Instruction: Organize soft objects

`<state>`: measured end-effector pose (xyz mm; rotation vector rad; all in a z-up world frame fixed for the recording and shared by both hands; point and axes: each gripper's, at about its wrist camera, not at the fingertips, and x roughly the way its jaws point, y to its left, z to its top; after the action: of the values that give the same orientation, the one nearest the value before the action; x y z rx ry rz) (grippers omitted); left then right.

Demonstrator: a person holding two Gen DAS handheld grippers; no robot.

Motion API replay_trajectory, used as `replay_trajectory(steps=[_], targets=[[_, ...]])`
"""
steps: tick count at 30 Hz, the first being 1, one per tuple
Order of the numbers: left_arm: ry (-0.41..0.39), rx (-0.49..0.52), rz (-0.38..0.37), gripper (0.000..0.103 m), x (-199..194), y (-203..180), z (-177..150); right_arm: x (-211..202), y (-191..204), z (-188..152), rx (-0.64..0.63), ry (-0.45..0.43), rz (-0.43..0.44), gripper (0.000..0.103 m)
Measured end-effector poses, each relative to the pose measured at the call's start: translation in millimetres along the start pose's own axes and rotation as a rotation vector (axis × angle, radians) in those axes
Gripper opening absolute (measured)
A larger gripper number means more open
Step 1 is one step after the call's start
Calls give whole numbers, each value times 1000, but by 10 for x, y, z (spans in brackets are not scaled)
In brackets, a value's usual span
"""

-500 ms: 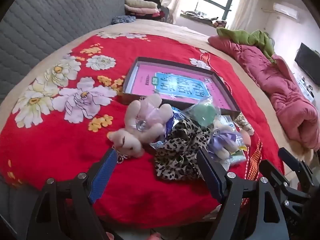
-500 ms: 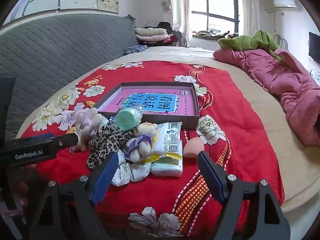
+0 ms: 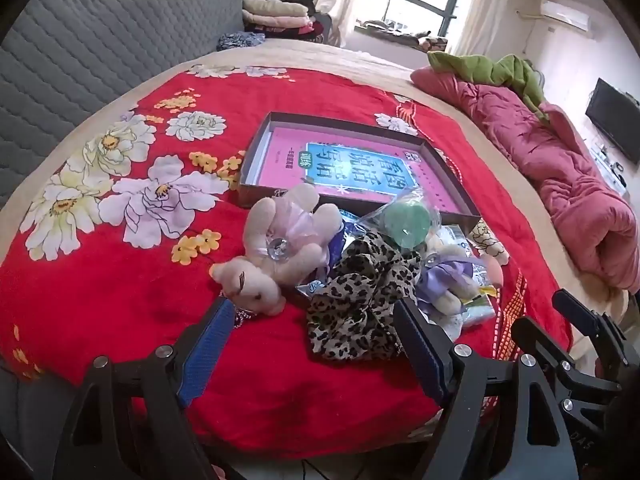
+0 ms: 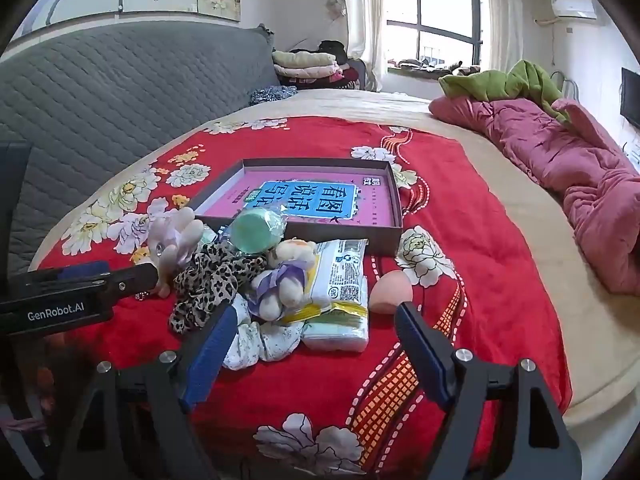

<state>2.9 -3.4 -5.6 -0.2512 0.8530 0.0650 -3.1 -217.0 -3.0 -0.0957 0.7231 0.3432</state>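
Left wrist view: left gripper (image 3: 316,316) gapes at six o'clock, nearing the leopard-print fabric scrunchie (image 3: 356,300); right gripper (image 4: 316,326) likewise open.

Both grippers are wide open right now, nothing between the jaws on either one. The left gripper (image 3: 312,340) sits low and level, its blue-padded fingers (image 3: 208,344) spread far apart and pointing forward. From the right wrist view you can also see it side-on at the left edge (image 4: 80,292), reaching in horizontally. The right gripper (image 4: 316,340) has the same pose: low, level, blue pads (image 4: 420,348) splayed out, pointing straight ahead. It shows up in the left wrist view too, at the bottom right (image 3: 580,340).
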Motion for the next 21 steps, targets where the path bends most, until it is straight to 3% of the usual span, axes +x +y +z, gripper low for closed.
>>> replay_trajectory(steps=[21], targets=[[-9, 37, 28, 83, -1, -56, -25, -13, -15, 23, 16, -2, -1, 80]])
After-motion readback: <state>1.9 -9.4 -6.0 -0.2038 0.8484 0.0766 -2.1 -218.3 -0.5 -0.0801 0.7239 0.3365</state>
